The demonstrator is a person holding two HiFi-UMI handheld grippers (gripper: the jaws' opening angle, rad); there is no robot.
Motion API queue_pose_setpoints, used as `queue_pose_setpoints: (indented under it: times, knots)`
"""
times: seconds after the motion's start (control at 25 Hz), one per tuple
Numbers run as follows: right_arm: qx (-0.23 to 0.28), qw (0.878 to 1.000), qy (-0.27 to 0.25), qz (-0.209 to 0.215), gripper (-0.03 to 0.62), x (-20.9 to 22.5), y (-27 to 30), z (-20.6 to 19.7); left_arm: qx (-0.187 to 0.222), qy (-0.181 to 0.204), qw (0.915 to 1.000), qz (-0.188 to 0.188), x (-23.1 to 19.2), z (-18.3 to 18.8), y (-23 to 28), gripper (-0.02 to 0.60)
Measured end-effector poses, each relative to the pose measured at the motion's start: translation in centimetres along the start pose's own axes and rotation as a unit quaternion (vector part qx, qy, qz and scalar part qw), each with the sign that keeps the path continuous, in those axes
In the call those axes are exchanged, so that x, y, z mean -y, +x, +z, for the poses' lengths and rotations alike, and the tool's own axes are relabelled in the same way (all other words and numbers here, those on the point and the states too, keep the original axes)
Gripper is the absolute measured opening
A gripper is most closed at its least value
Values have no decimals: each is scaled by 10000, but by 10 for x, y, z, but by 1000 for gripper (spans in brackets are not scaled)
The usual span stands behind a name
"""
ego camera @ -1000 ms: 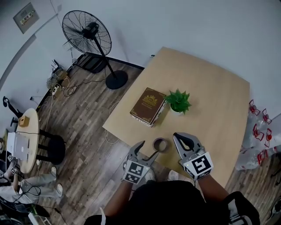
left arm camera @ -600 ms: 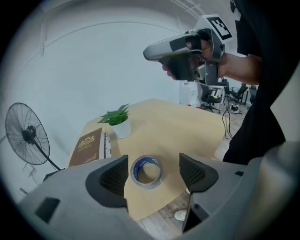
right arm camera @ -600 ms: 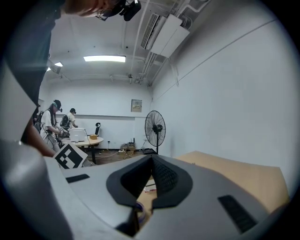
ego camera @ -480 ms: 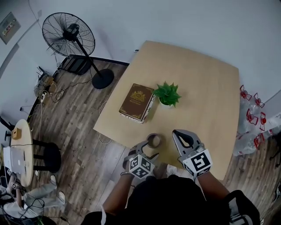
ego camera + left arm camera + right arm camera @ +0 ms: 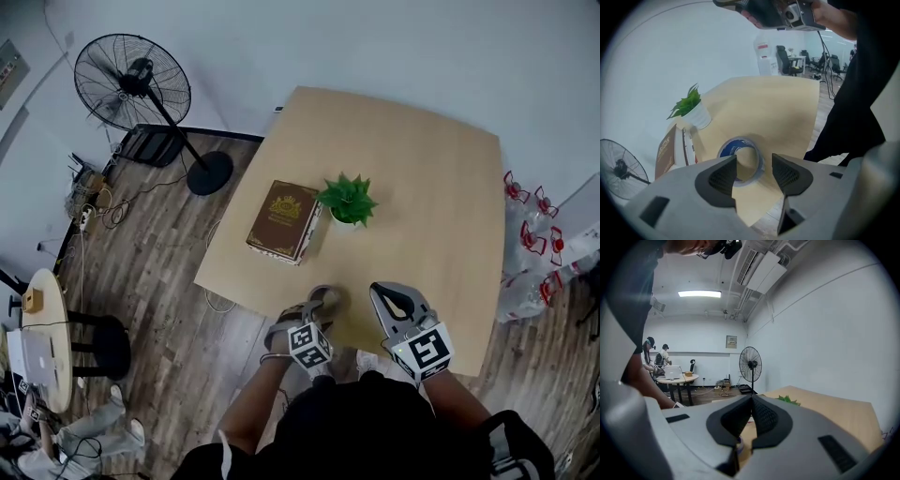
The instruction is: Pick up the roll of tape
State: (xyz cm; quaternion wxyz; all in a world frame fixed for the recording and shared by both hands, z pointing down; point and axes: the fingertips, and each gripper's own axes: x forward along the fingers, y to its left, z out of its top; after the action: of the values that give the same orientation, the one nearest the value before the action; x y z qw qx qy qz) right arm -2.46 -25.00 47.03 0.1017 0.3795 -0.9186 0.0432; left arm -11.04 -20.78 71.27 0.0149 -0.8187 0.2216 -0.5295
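One table: light wood, most of the top bare; the items sit toward its left and near parts.
Fan: black pedestal fan on the plank floor, off the table's far-left corner and well apart from it.
Book: brown cover, lying flat near the left edge of the table, just beside the plant.
Right gripper: over the near edge of the table, right of the tape and apart from it. Its own view shows the jaws pressed together with nothing in them.
Left gripper: pitched down at the tape. In its own view the jaws stand apart and have just been closing. The roll shows through the gap just past the tips, and the pads are not pressing on it.
Plant: small, green, in a white pot, upright, on the right of the book.
Roll of tape: flat on the table by the near edge, hole up, with blue print on the core. The left gripper's tips are at it, and contact cannot be judged.
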Motion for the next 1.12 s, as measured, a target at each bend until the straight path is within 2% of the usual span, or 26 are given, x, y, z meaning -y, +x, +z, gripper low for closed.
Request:
queue_pose_setpoints:
  times: [0.2, 0.48, 0.56, 0.72, 0.92, 1.12]
  knots:
    - [10, 9999, 52, -119, -5, 2, -6, -1, -71, 215, 9994, -244, 6, 1, 13, 233]
    - [-33, 9996, 126, -231, -4, 5, -13, -6, -326, 536, 9976, -310, 10, -6, 25, 176]
    - [-48, 9996, 131, -233, -3, 5, -14, -7, -428, 615, 9967, -298, 10, -7, 28, 164]
    - [-49, 9996, 133, -263, -3, 7, -17, -7, -445, 736, 9960, -263, 11, -3, 29, 81]
    - [-21, 9995, 122, -278, -3, 8, -18, -7, -463, 803, 9953, -270, 10, -4, 29, 72]
    - [-36, 9996, 129, -268, -3, 8, -14, -8, -319, 779, 9964, -66, 6, 1, 22, 49]
